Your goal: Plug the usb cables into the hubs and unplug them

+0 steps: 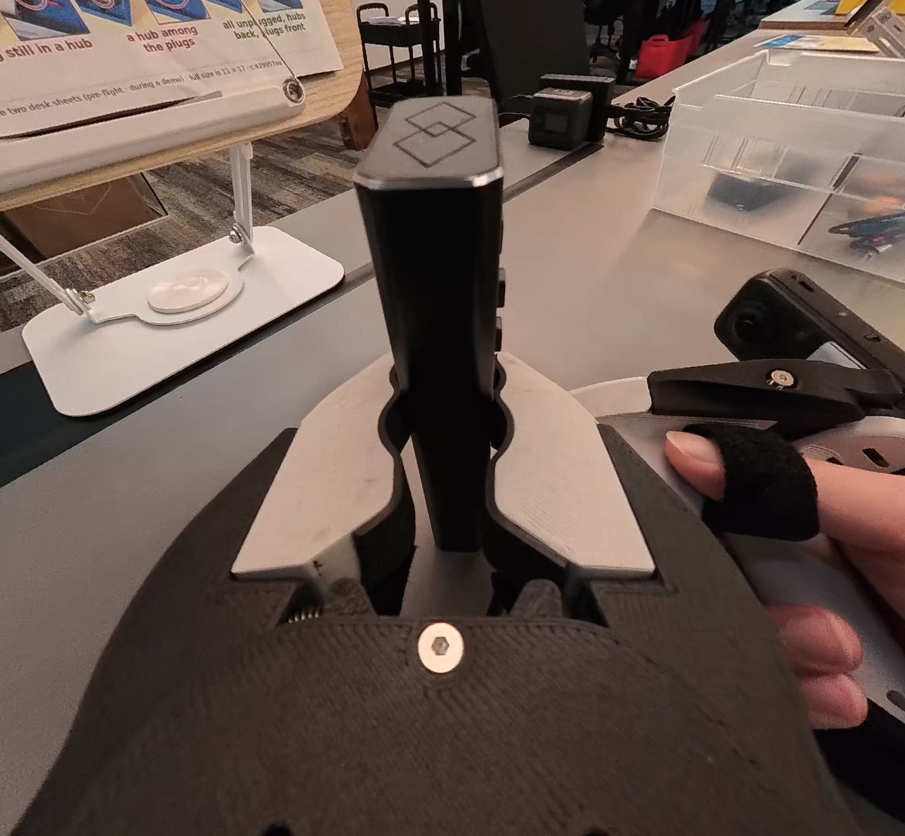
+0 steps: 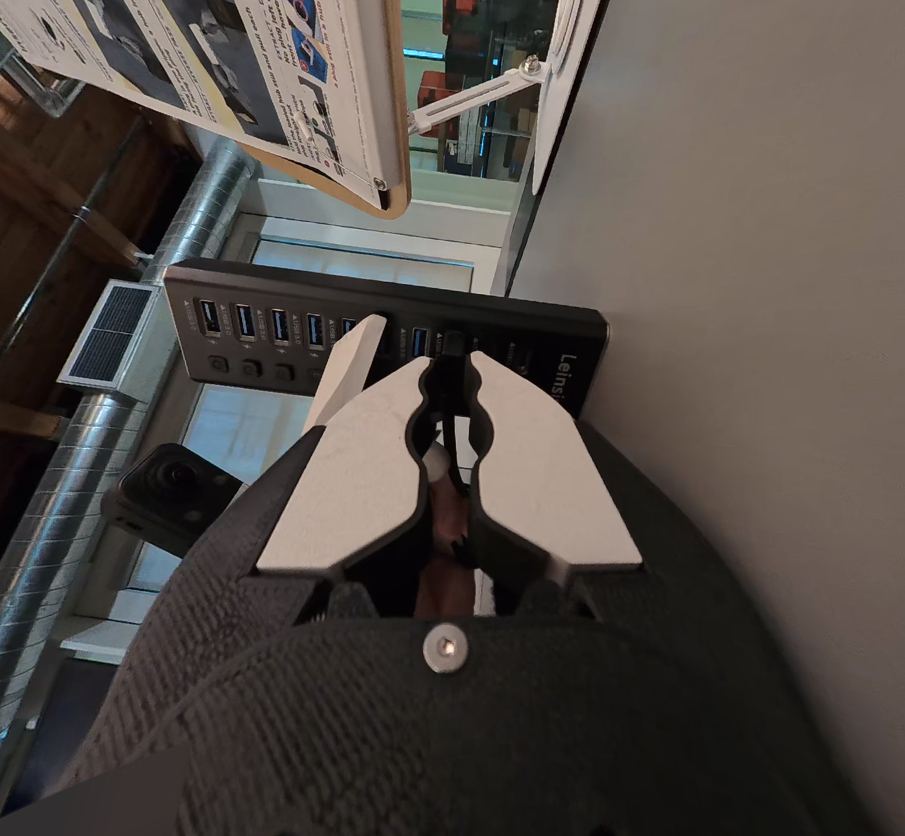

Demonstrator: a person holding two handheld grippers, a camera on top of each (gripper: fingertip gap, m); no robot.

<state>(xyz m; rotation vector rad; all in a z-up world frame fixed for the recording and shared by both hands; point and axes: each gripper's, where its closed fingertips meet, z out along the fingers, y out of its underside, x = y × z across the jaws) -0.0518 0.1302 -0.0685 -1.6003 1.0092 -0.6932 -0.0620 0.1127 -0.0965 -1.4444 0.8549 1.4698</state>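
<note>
One black hub (image 1: 431, 283), one plug (image 2: 453, 347) seated in it, two tools. One document stand (image 1: 186, 318) and one clear bin (image 1: 783, 151) on the tabletop (image 1: 612, 274)

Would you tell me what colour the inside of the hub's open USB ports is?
Blue, inside the ports of the black hub; clearest in the right wrist view.

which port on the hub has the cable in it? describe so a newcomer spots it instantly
Find the black hub standing upright on the grey table, held by the left claw. Follow its row of ports toward the table end. The one is where the black plug sits, gripped by the right claw; the neighbouring ports show open blue slots.
</note>
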